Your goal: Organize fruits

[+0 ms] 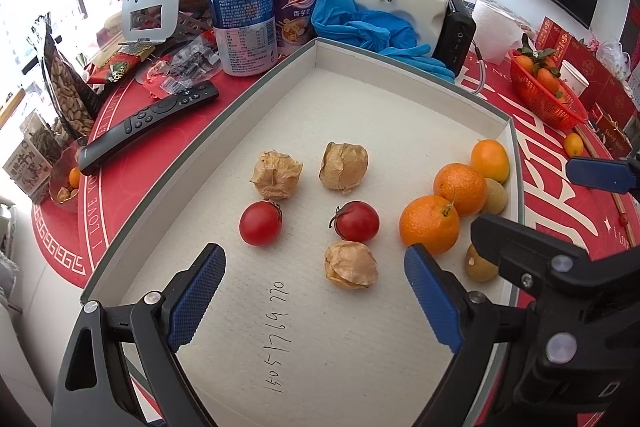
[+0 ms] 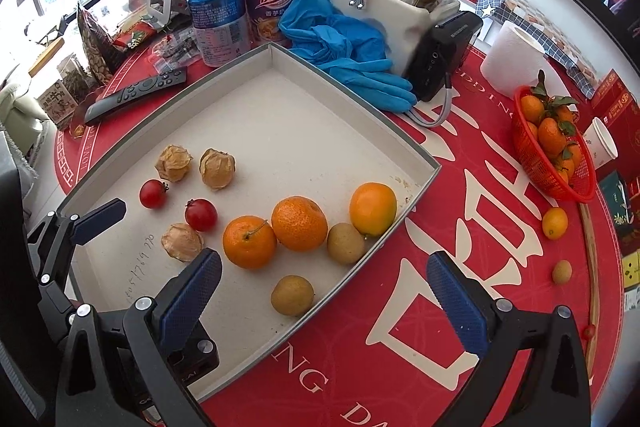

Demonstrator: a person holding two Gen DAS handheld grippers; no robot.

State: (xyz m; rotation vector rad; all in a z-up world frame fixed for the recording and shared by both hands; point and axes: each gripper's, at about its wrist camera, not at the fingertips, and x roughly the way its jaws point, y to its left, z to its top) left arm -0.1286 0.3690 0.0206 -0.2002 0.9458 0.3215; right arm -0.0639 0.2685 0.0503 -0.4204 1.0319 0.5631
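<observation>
A shallow white cardboard tray (image 1: pixel 400 67) with a grey outer rim sits on the counter (image 2: pixel 500 187), which is covered by a red mat with white lettering. Inside it lie three papery tan husked groundcherries (image 1: pixel 276 174), two round red cherry tomatoes (image 1: pixel 260 223), two dimpled orange mandarins (image 1: pixel 429 224), one smooth orange kumquat (image 1: pixel 489 161) and two dull green-brown longans (image 2: pixel 292 295). The husked fruits and tomatoes sit toward the middle, while the mandarins, kumquat and longans cluster along the tray's right wall, several touching one another.

The left claw (image 1: pixel 316 301), with blue textured pads, hangs released over the tray's near part, one groundcherry between its jaws but not touched. The right claw (image 2: pixel 324 295) is likewise spread wide and grips nothing, straddling the tray's right edge near a longan.

On the mat outside the tray lie another yellow-orange kumquat (image 2: pixel 555 223) and a small longan (image 2: pixel 562 271), below a red mesh plastic basket (image 2: pixel 536 163) of leafy mandarins. Behind the tray are blue rubber gloves (image 2: pixel 340 43), a blue drink can (image 1: pixel 244 23) and a black remote control (image 1: pixel 148 125).
</observation>
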